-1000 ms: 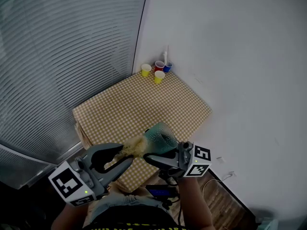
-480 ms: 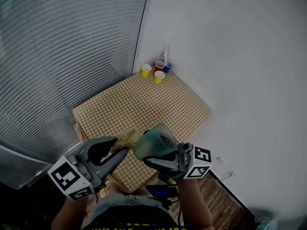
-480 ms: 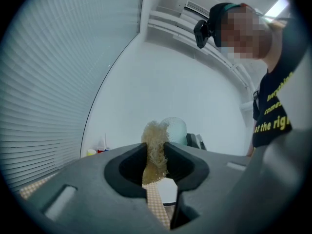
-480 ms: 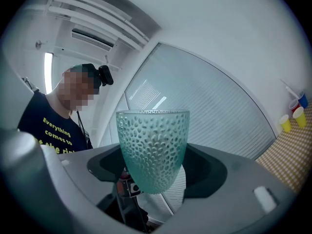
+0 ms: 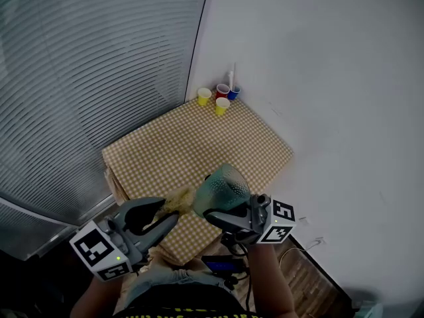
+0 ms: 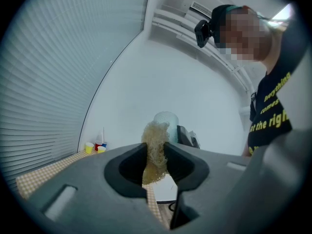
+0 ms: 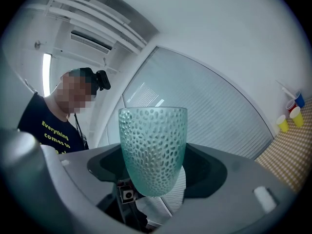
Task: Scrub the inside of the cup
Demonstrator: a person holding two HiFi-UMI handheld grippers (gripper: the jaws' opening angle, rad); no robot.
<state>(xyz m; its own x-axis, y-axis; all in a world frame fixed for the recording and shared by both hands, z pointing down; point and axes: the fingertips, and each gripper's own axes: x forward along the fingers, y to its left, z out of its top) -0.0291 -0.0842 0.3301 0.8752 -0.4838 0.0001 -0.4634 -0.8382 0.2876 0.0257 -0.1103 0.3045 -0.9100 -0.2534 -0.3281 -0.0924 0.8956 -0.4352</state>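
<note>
A teal dimpled glass cup (image 5: 225, 184) is held on its side in front of me, above the table's near edge, with my right gripper (image 5: 222, 212) shut on its base. The right gripper view shows the cup (image 7: 153, 140) filling the gap between the jaws. My left gripper (image 5: 171, 212) is shut on a tan fibrous scrubber (image 5: 179, 201), whose tip meets the cup's mouth. In the left gripper view the scrubber (image 6: 156, 140) is pinched between the pads and the cup (image 6: 166, 121) sits just behind it. How far the scrubber reaches inside is hidden.
A table with a tan checked cloth (image 5: 199, 144) stands in the corner between slatted blinds and a white wall. At its far corner stand two yellow cups (image 5: 204, 96), a red cup (image 5: 222, 90), a blue cup (image 5: 233, 93) and a thin white object (image 5: 232, 75). Wooden floor shows at lower right.
The left gripper with the scrubber drew slightly left from the cup, then came back toward its mouth. The right gripper and cup have hardly moved.
</note>
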